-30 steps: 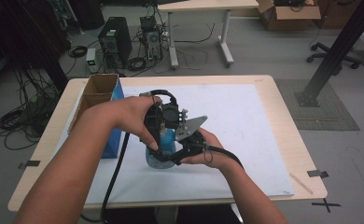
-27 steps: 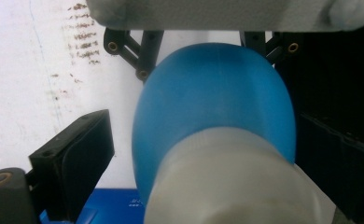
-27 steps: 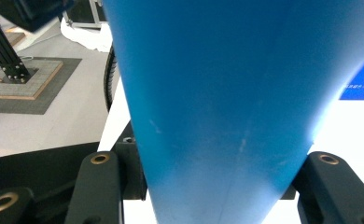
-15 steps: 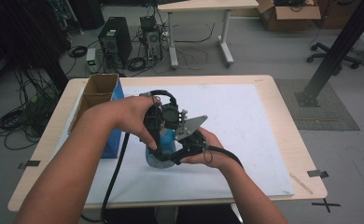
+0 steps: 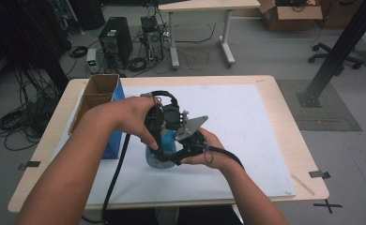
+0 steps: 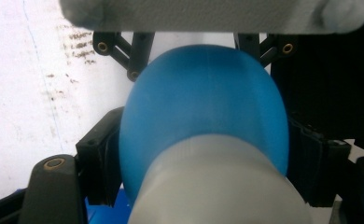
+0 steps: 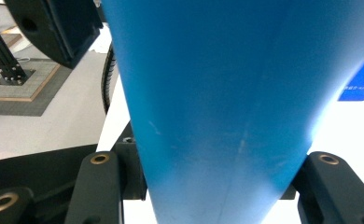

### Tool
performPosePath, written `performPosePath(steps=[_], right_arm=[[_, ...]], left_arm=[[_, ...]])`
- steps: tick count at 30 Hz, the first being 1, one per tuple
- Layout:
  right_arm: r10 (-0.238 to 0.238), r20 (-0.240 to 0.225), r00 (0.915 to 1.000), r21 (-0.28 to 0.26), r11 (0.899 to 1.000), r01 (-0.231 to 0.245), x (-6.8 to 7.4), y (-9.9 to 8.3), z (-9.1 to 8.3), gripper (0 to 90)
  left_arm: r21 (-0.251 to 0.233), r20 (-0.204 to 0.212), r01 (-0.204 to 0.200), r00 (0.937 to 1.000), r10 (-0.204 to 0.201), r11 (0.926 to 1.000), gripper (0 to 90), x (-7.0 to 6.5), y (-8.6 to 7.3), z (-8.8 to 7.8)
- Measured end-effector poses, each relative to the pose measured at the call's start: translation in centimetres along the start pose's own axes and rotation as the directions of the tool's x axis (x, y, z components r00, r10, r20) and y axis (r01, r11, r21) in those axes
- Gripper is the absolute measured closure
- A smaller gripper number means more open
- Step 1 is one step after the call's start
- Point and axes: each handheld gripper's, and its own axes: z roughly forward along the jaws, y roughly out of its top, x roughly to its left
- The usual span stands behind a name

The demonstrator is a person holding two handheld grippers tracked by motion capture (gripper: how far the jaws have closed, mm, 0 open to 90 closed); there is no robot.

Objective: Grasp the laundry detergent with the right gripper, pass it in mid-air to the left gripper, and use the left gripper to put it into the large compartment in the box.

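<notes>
Now both tools hold the blue bottle [image 5: 160, 150]: right tool [image 5: 174, 159] squeezes its body, left tool [image 5: 155, 140], just closing, seemingly grips its top at 12 o'clock.

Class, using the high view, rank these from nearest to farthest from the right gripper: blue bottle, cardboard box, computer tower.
1. Blue bottle, in the right gripper.
2. Cardboard box, table's left edge.
3. Computer tower, on the floor beyond the table.
</notes>
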Motion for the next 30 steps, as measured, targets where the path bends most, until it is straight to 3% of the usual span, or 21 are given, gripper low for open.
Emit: performPosePath(steps=[9, 14, 16, 17, 18, 20, 24, 30], right_arm=[[0.01, -0.002, 0.9999, -0.003, 1.0, -0.01, 0.14, 0.09, 0.05, 45.1], [0.005, 0.0, 1.0, -0.002, 1.0, -0.005, 0.26, 0.22, 0.11, 45.1], [-0.009, 0.004, 0.9999, 0.0, 1.0, 0.009, 0.25, 0.24, 0.16, 45.1], [0.01, -0.006, 0.9999, -0.006, 1.0, -0.01, 0.43, 0.29, 0.16, 45.1], [-0.011, 0.004, 0.9999, -0.002, 1.0, 0.011, 0.28, 0.27, 0.16, 45.1], [0.012, -0.01, 0.9999, -0.009, 1.0, -0.013, 0.5, 0.34, 0.18, 45.1], [0.005, -0.01, 0.9999, -0.023, 1.0, -0.005, 0.51, 0.36, 0.23, 44.4], [-0.02, -0.002, 0.9998, -0.037, 0.999, 0.02, 0.68, 0.37, 0.38, 43.3]], left_arm=[[-0.003, -0.001, -0.003, 1.0, 0.003, 1.0, 30.6, -0.12, -0.1, -0.06], [0.004, -0.025, -0.002, 0.9997, 0.002, 1.0, 37.2, -0.25, -0.18, -0.17], [0.006, -0.026, 0.001, 0.9997, -0.001, 1.0, 37.3, -0.36, -0.2, -0.18], [0.016, -0.026, 0.002, 0.9997, -0.002, 0.9999, 37.4, -0.37, -0.18, -0.22], [0.021, -0.027, 0.006, 0.9996, -0.006, 0.9997, 37.5, -0.38, -0.16, -0.23], [0.031, -0.031, 0.015, 0.9994, -0.014, 0.9994, 37.8, -0.46, -0.17, -0.26], [0.049, -0.032, 0.028, 0.9991, -0.026, 0.9984, 38.0, -0.65, -0.06, -0.49], [0.04, -0.029, 0.027, 0.9992, -0.026, 0.9988, 38.0, -0.86, 0.06, -0.64]])
